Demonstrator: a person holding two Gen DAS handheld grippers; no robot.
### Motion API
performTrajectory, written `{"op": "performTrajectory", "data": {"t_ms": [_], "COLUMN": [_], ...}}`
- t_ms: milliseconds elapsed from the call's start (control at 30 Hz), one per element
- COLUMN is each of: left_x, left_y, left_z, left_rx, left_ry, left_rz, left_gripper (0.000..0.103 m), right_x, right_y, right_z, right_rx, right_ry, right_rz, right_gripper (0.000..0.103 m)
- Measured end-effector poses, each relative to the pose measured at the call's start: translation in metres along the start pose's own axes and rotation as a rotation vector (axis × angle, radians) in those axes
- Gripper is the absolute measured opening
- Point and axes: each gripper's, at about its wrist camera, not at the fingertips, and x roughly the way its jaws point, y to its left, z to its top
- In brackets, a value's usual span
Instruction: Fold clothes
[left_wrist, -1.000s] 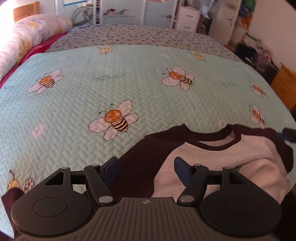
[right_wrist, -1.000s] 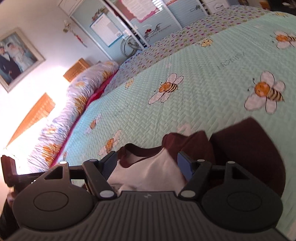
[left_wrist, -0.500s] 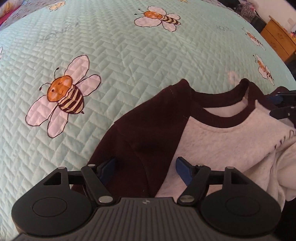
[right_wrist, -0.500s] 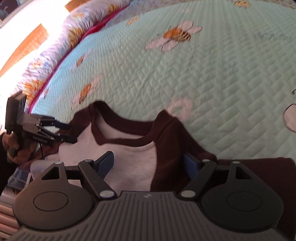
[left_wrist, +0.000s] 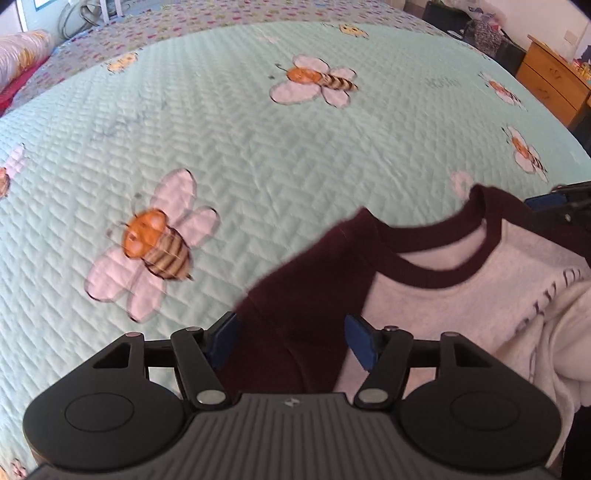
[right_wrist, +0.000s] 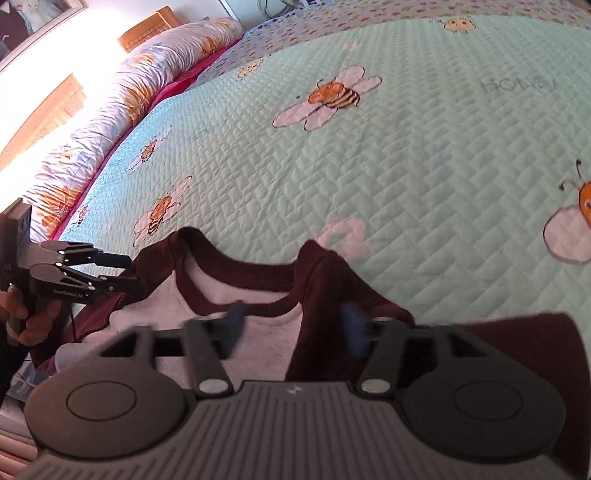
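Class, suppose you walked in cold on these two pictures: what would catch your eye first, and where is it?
First, the maroon and grey sweatshirt at the near edge of the bed, its neckline facing the far side. Next, the mint quilt printed with cartoon bees, one large bee just left of the sweatshirt. Then the two tools: the left gripper and right gripper, each open astride a maroon shoulder.
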Motion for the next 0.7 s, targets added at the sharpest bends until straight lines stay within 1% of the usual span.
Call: {"op": "performTrajectory", "data": {"t_ms": [33,100,133,167,233,300,333,367,400,467,500,533,567,600,633,700], "left_x": [0.005,0.020,0.028,0.035,0.041,0.042,0.041,0.039,0.038,0.035,0.034,0.032,0.031,0.027,0.022,0.010], "left_y": [0.002,0.001,-0.003,-0.008,-0.015,-0.014,-0.013,-0.013,-0.014,-0.015,-0.015,-0.015,-0.014,-0.014,-0.015,-0.017], "left_z": [0.003,0.004,0.004,0.004,0.004,0.005,0.004,0.002,0.001,-0.003,-0.003,-0.003,-0.003,-0.003,-0.003,-0.003], "left_rx": [-0.009,0.000,0.021,0.047,0.073,0.057,0.055,0.057,0.057,0.056,0.047,0.035,0.025,0.017,0.015,0.022], "left_ry": [0.014,0.072,0.091,0.103,0.103,0.104,0.098,0.088,0.080,0.065,0.060,0.055,0.048,0.037,0.020,-0.021], "left_rz": [-0.004,-0.022,-0.011,0.009,0.039,0.036,0.032,0.028,0.024,0.015,0.008,0.001,-0.004,-0.005,-0.005,0.002], "left_gripper": [0.069,0.069,0.070,0.073,0.076,0.076,0.075,0.072,0.069,0.063,0.058,0.055,0.046,0.026,0.017,0.012], "right_x": [0.003,0.008,0.010,0.013,0.018,0.023,0.026,0.028,0.031,0.036,0.036,0.036,0.035,0.032,0.028,0.020], "right_y": [0.000,0.000,0.000,0.000,-0.001,-0.001,-0.001,-0.001,-0.001,-0.001,0.001,0.003,0.006,0.010,0.015,0.023], "right_z": [0.000,0.000,0.000,0.000,0.000,0.000,0.000,0.000,0.000,0.000,-0.001,-0.002,-0.002,-0.002,-0.001,0.001], "right_rx": [-0.007,-0.022,-0.029,-0.036,-0.051,-0.065,-0.073,-0.080,-0.087,-0.102,-0.107,-0.112,-0.117,-0.127,-0.138,-0.159], "right_ry": [0.005,0.015,0.020,0.025,0.035,0.045,0.050,0.055,0.060,0.070,0.067,0.060,0.053,0.038,0.020,-0.016], "right_rz": [-0.009,-0.028,-0.037,-0.047,-0.066,-0.084,-0.094,-0.103,-0.112,-0.131,-0.138,-0.145,-0.151,-0.155,-0.158,-0.163], "right_gripper": [0.073,0.073,0.073,0.073,0.074,0.067,0.050,0.034,0.028,0.022,0.021,0.019,0.014,0.011,0.007,0.007]}}
